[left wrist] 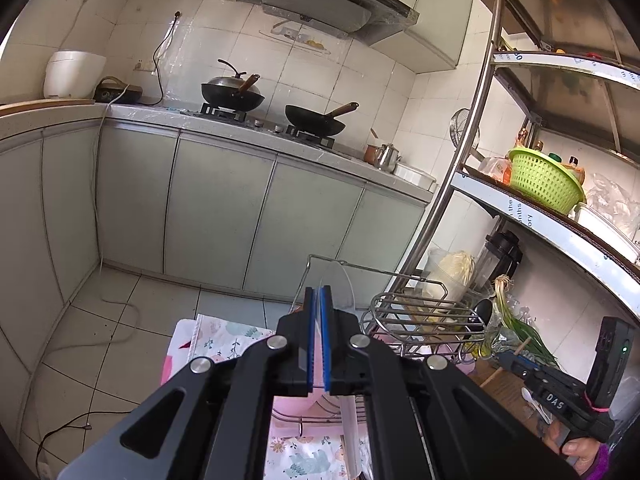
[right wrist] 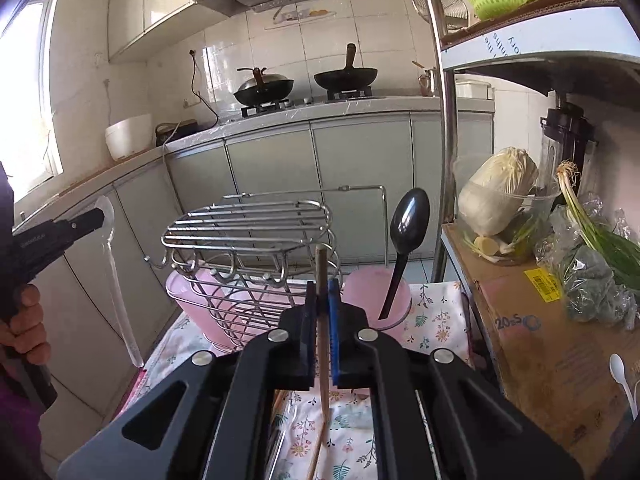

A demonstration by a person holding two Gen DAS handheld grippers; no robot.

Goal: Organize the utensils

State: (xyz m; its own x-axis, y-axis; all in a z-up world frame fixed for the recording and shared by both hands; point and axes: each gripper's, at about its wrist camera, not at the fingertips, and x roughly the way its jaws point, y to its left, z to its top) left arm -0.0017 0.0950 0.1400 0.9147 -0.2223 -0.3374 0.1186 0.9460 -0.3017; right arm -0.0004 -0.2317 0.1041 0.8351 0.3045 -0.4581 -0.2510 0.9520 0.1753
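My left gripper (left wrist: 319, 300) is shut on a clear plastic spoon (left wrist: 338, 286); the right wrist view shows the spoon (right wrist: 116, 280) hanging from it at the left, bowl up, handle down. My right gripper (right wrist: 321, 296) is shut on a wooden chopstick (right wrist: 322, 352) held upright in front of the wire utensil rack (right wrist: 248, 236). A pink cup (right wrist: 380, 296) right of the rack holds a black spoon (right wrist: 406, 232). More pink cups (right wrist: 188, 300) sit in the rack. A white plastic spoon (right wrist: 622, 380) lies on the cardboard at lower right.
The rack stands on a floral cloth (right wrist: 352, 440). A metal shelf unit (left wrist: 476, 152) at right holds a green basket (left wrist: 544, 180), cabbage (right wrist: 498, 192), scallions (right wrist: 588, 216) and a cardboard box (right wrist: 532, 340). Two woks (left wrist: 232, 94) sit on the stove beyond.
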